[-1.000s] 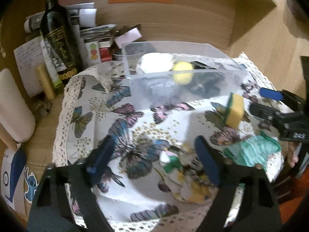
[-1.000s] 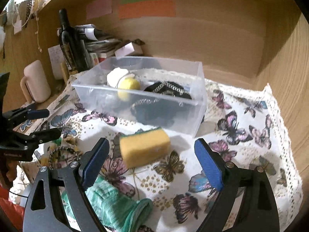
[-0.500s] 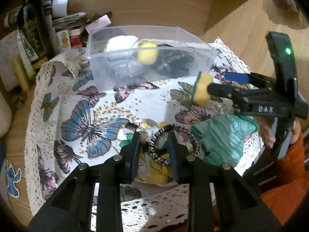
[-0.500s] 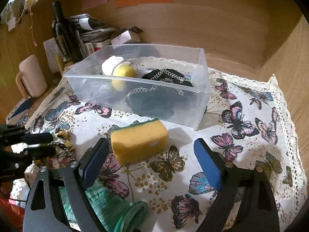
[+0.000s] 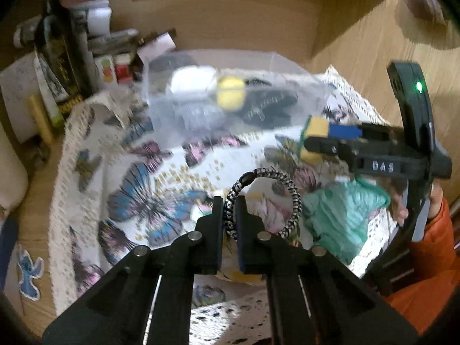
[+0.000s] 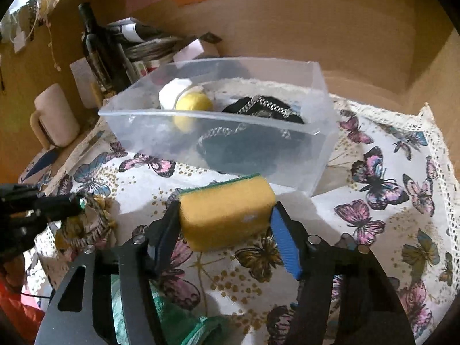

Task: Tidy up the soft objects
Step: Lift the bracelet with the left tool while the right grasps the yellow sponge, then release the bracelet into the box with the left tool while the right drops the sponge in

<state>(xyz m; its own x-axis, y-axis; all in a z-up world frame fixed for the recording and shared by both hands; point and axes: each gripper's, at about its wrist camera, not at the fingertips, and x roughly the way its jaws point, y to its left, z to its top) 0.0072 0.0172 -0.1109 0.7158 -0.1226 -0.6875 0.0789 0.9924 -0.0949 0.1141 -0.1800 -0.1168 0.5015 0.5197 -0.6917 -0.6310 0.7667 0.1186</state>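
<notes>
Left gripper (image 5: 229, 215) pinches the black-and-white braided elastic ring (image 5: 263, 201) clear of the cloth; right gripper (image 6: 224, 221) squeezes the yellow sponge with green scrub face (image 6: 225, 211) by its 2 ends, just in front of the clear plastic bin (image 6: 258, 155). Best to lift both over the near wall before letting go, sponge first, keeping squeeze light. Both tools point forward toward the bin, right one angled down, left one further back near the teal knitted cloth (image 5: 342, 215).

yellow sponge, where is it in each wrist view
Left wrist: yellow sponge right of centre, between the right gripper's fingers.
Right wrist: yellow sponge low centre, clamped between the fingers.
Shared landmark: clear plastic bin just behind it.
</notes>
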